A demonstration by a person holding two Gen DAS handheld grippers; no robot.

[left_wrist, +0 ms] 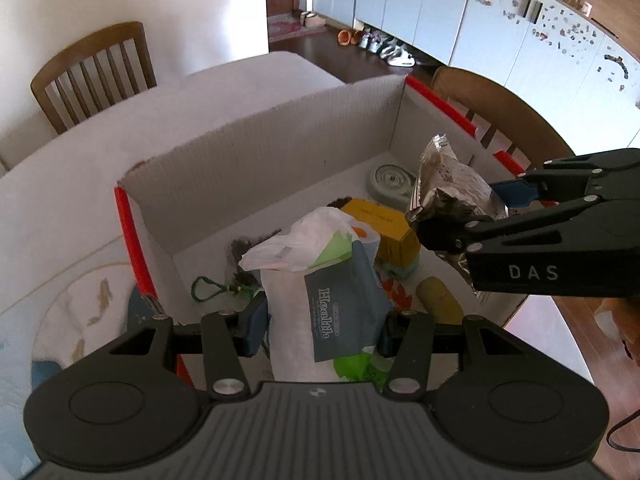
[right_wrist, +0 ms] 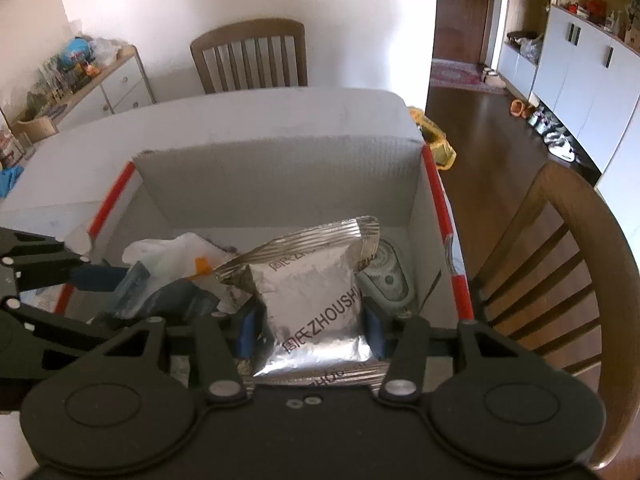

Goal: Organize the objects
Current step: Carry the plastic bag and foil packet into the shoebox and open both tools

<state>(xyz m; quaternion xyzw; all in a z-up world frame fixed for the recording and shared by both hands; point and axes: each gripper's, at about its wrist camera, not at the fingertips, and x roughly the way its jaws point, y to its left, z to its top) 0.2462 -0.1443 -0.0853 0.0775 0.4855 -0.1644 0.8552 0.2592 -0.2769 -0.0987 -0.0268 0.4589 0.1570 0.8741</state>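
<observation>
Left gripper (left_wrist: pixel 322 330) clamps a bagged pack (left_wrist: pixel 320 280); right gripper (right_wrist: pixel 310 326) clamps a foil pouch (right_wrist: pixel 316 280). Both hang over the box's (left_wrist: pixel 256 152) near edge; its far half lies bare.

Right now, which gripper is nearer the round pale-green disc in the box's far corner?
Right. The right gripper, shut on the silver foil packet, hangs just in front of the round pale-green disc. The left gripper, holding a bagged pouch, is farther back.

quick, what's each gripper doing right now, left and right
Left gripper: closed on a bundle of packets in a plastic bag.
Right gripper: closed on a silver foil packet.
</observation>
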